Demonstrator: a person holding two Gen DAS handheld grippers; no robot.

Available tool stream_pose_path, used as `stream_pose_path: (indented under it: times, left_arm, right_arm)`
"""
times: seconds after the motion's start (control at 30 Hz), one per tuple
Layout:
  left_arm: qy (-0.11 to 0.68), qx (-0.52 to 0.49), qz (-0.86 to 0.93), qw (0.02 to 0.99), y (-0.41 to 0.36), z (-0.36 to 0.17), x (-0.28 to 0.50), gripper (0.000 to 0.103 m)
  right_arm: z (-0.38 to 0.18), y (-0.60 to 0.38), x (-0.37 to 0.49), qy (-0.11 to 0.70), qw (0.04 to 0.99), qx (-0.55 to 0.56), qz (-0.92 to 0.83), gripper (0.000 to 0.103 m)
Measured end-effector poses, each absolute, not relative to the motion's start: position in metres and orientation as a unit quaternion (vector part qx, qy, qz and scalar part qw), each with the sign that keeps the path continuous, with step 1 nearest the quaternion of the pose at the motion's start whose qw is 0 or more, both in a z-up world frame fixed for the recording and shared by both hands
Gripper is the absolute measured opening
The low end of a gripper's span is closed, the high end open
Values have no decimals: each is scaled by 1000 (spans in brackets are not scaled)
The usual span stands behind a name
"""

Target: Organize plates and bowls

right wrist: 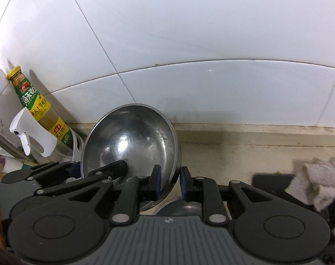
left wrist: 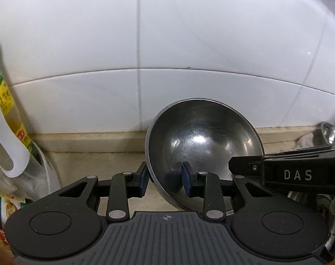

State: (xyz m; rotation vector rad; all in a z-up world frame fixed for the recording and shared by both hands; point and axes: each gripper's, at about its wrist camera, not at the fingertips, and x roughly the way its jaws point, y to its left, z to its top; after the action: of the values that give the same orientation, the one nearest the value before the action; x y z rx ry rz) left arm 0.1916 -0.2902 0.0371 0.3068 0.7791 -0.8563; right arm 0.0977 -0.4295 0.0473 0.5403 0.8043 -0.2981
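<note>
A steel bowl (left wrist: 202,145) is tilted up on edge above the counter, its hollow facing me. My left gripper (left wrist: 165,178) straddles its left rim, one pad outside and one inside, with a gap still showing. My right gripper (right wrist: 170,182) straddles the bowl's (right wrist: 132,141) right rim the same way, its jaws not closed on the metal. The right gripper's black arm marked DAS (left wrist: 295,174) crosses the left wrist view. Another steel dish (right wrist: 180,208) lies under the bowl.
A white tiled wall (left wrist: 167,44) stands close behind. A yellow sauce bottle (right wrist: 39,108) and a white spray bottle (right wrist: 32,132) stand at the left. A grey cloth (right wrist: 322,181) lies at the right. A small steel cup (left wrist: 328,132) sits at the far right.
</note>
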Motion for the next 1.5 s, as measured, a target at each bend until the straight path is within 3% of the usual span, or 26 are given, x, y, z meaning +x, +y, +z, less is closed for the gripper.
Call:
stream_pose_path:
  times: [1.5]
  left_arm:
    - [364,216,-467,776,-276,22,116,45]
  right_arm:
    - [48,-399,7,419,846,270,-190,16]
